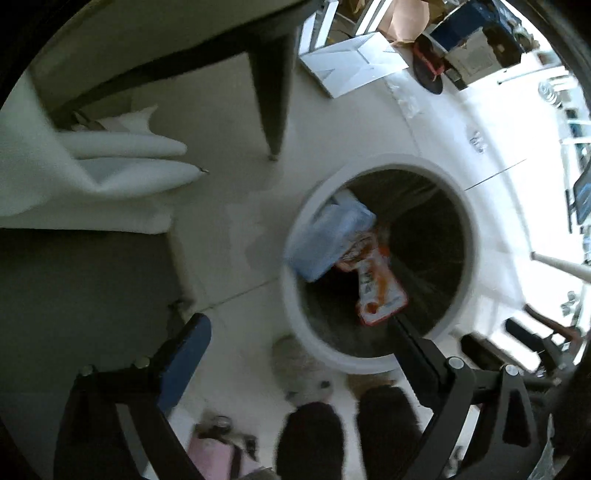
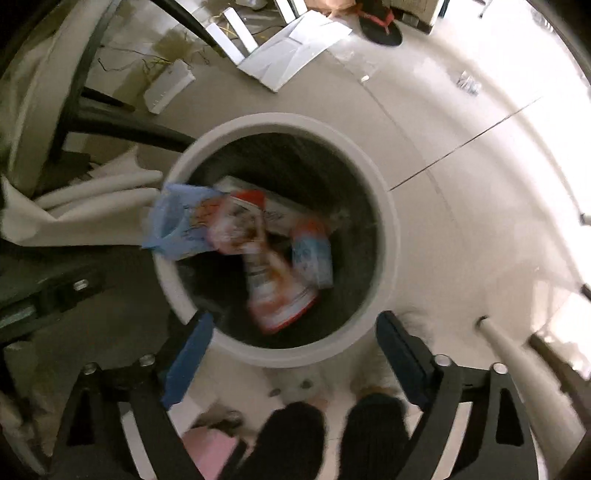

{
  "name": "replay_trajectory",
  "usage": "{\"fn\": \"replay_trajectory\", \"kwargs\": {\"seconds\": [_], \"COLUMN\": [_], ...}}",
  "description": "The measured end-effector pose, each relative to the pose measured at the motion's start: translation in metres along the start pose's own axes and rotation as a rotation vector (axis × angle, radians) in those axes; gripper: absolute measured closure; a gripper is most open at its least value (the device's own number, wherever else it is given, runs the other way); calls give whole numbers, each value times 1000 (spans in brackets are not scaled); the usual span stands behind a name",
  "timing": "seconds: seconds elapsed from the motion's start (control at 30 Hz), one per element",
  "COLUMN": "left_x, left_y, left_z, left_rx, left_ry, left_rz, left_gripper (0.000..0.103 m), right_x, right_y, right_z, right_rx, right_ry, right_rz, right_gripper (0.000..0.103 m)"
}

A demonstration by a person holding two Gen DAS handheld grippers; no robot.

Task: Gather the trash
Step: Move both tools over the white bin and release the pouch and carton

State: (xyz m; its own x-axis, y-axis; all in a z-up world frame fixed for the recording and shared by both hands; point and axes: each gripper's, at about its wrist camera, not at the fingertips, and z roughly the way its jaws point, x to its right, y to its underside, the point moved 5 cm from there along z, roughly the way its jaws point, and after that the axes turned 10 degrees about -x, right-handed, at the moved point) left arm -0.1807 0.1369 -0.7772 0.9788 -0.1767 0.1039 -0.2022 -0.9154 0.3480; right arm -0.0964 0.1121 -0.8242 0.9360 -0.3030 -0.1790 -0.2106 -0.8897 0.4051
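Below both grippers the floor (image 2: pixel 461 155) is spreading pale and tiled, and the bin (image 2: pixel 388 225) is standing on it, white-rimmed and dark inside. Trash is lying in the bin: a blue bag (image 2: pixel 173 221) is draping over the rim at 9 o'clock in the right view, and an orange-and-white wrapper (image 2: pixel 280 302) is sitting toward 6 o'clock, blurred as if it is dropping. A flat carton (image 2: pixel 280 214) is showing under them. At 12 o'clock, beyond the bin, white sheets (image 2: pixel 295 48) and a sandal (image 2: pixel 380 29) are lying on the floor. The left gripper (image 1: pixel 299 328) is hanging with its fingers wide apart and empty; the wrapper's corner is overlapping the right finger in that view, though contact is unclear. The right gripper (image 2: pixel 291 328) is likewise spread and holding nothing. Judging by this, several pieces are already binned, while the sheets and small scraps (image 2: pixel 467 83) at 1 o'clock are probably still waiting.
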Motion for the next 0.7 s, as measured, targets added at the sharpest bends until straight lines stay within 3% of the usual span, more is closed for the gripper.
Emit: {"fn": "replay_trajectory", "kwargs": {"seconds": [0.2, 0.47, 0.7], "left_x": [-7, -5, 5], "left_y": [17, 46, 83], "left_z": [-14, -56, -117], "left_rx": [56, 114, 166], "left_ry": [-123, -152, -140], "left_rz": [25, 8, 0], "left_gripper": [6, 6, 6], "right_x": [3, 1, -3], "right_y": [8, 30, 64], "right_z": [-12, -53, -119], "right_rx": [27, 71, 126], "right_ry": [109, 150, 138], "right_rz": [-2, 28, 33], "right_gripper": [3, 3, 3]}}
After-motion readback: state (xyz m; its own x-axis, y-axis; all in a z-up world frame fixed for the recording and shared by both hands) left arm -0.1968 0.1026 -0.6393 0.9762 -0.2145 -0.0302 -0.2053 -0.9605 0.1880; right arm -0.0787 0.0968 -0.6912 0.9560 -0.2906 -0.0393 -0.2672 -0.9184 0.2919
